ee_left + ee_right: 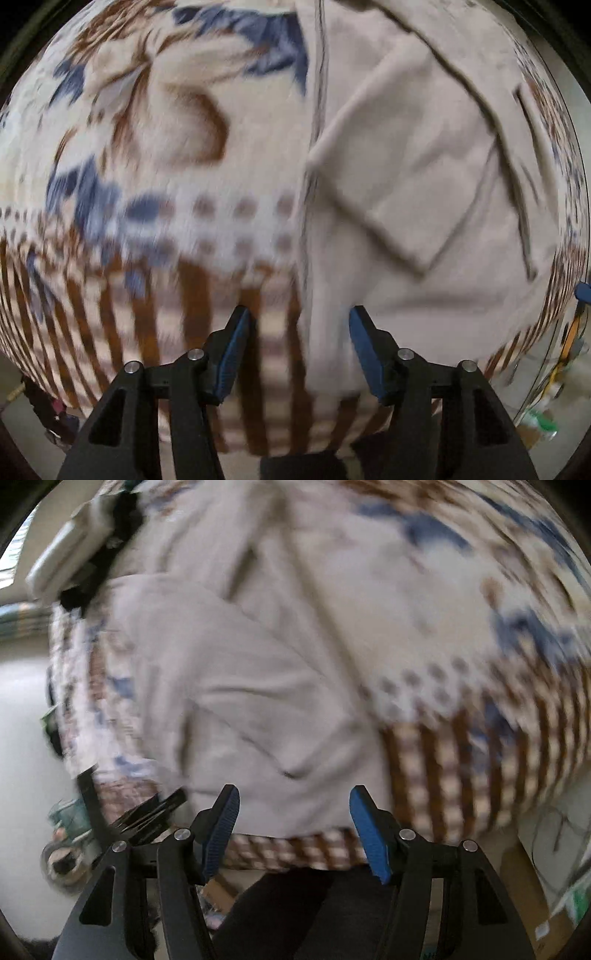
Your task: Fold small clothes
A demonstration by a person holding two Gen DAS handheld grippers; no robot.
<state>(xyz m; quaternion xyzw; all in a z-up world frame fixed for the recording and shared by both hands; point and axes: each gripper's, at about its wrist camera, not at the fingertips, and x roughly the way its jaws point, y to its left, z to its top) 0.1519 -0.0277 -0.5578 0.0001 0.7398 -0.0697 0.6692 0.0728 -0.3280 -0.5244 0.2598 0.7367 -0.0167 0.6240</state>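
Note:
A beige fleece garment [417,155] lies spread on a patterned blanket [140,155], with a sleeve folded across its body. My left gripper [299,321] is open and empty, above the garment's near left edge. In the right wrist view the same garment [243,686] lies on the blanket [480,627]. My right gripper [291,801] is open and empty, just above the garment's near hem. Both views are blurred by motion.
The blanket has blue, brown and white patterns and brown stripes near its front edge [192,369]. A white and black object [81,554] sits at the far left of the right wrist view. Clutter and cables lie off the blanket's edges [554,387], [70,830].

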